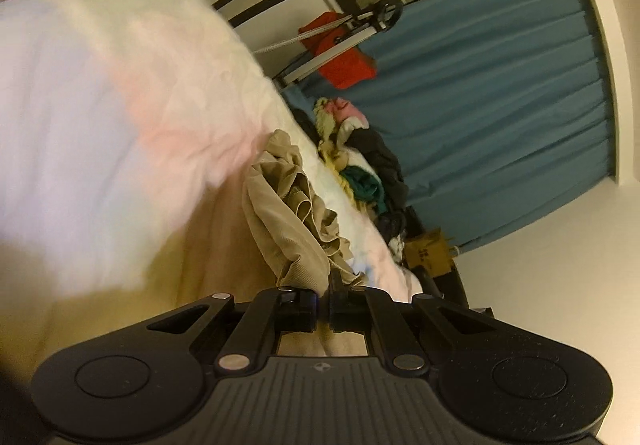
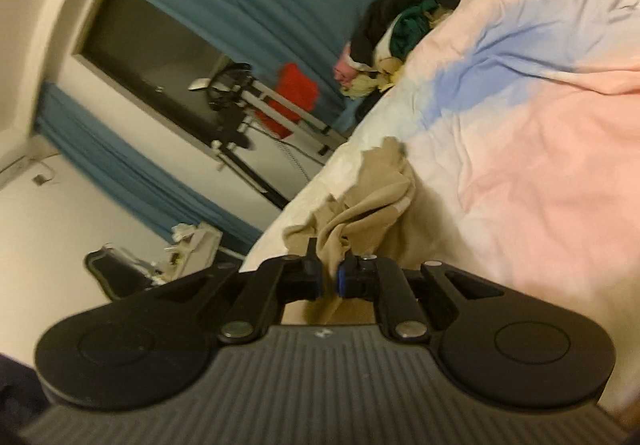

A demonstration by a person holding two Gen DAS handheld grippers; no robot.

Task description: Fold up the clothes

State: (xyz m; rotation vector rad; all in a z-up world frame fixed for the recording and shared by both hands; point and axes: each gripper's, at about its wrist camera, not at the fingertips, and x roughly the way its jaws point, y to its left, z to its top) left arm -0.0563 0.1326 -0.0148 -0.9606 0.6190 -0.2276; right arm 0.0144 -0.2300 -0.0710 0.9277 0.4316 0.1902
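Fingers of both grippers are clenched on one beige garment (image 1: pixel 288 213), which hangs bunched between them just above a bed spread with a pastel tie-dye duvet (image 1: pixel 120 93). From the left wrist camera, the left gripper (image 1: pixel 325 291) pinches a ribbed hem of the cloth at about 6 o'clock of the frame, the rest of the fabric trailing up toward 12 o'clock in loose folds. From the right wrist camera, the right gripper (image 2: pixel 329 275) has a fold of the same garment drawn through the narrow gap between its blue-padded fingers, the cloth spilling away toward 1 o'clock over the duvet.

At roughly 2 o'clock from the left gripper, a pile of unfolded clothes (image 1: pixel 360 161) waits at the bed's far edge, against a teal curtain (image 1: pixel 500 85).

The step in hand looks like lifting and spreading the piece before the first fold. Doing it well would mean drawing the two grips apart until the edge between them runs taut, raising the cloth enough for the crumpled body to fall free, then laying it flat on the open stretch of duvet, well clear of the pile. Both frames are blurred, so which edge each gripper holds cannot be told for certain.
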